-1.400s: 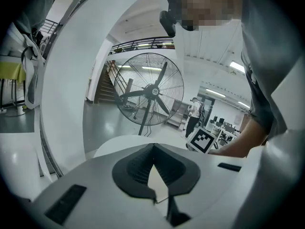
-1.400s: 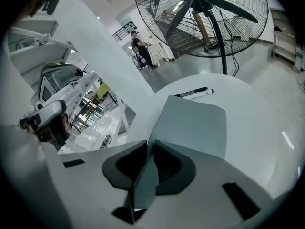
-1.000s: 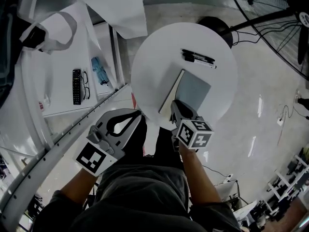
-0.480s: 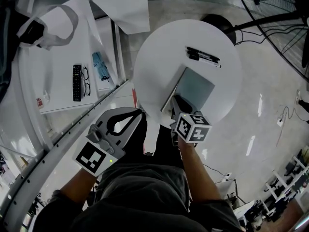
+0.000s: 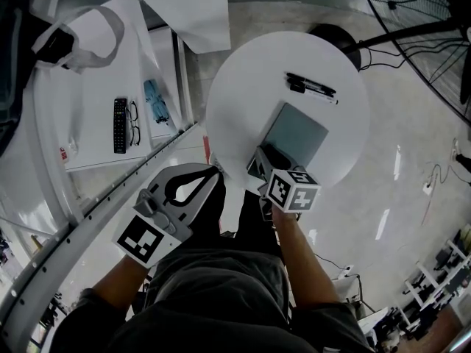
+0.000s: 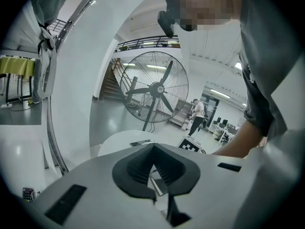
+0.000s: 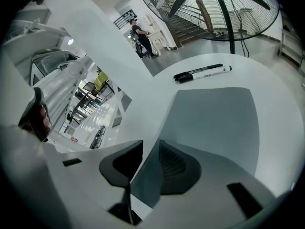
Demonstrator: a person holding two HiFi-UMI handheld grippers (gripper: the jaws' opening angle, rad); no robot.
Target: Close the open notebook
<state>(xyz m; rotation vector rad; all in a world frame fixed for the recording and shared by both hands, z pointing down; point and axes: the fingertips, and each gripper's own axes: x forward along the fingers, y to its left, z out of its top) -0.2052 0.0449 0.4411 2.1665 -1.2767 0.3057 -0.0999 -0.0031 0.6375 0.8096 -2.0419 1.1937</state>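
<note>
A grey-covered notebook (image 5: 298,134) lies on the round white table (image 5: 243,101), its cover down and nearly flat. My right gripper (image 5: 259,160) is at the notebook's near corner. In the right gripper view the cover's corner (image 7: 147,175) runs up between the jaws of that gripper (image 7: 147,144). They are opening, with a gap beside the left pad. The rest of the cover (image 7: 214,113) spreads out beyond the jaws. My left gripper (image 5: 211,171) hangs low by the person's body, off the table, its fingertips together on nothing; in its own view the tips of this gripper (image 6: 152,146) meet.
Two black-and-white pens (image 5: 313,88) lie beyond the notebook, also in the right gripper view (image 7: 202,72). A large floor fan (image 5: 419,20) stands at the far right. On the left a side desk holds glasses (image 5: 132,123), a remote (image 5: 118,127) and a blue item (image 5: 154,101).
The raised cover has come down onto the notebook. My right gripper has sunk a little with it and its jaws have spread. The left gripper has stayed put.
</note>
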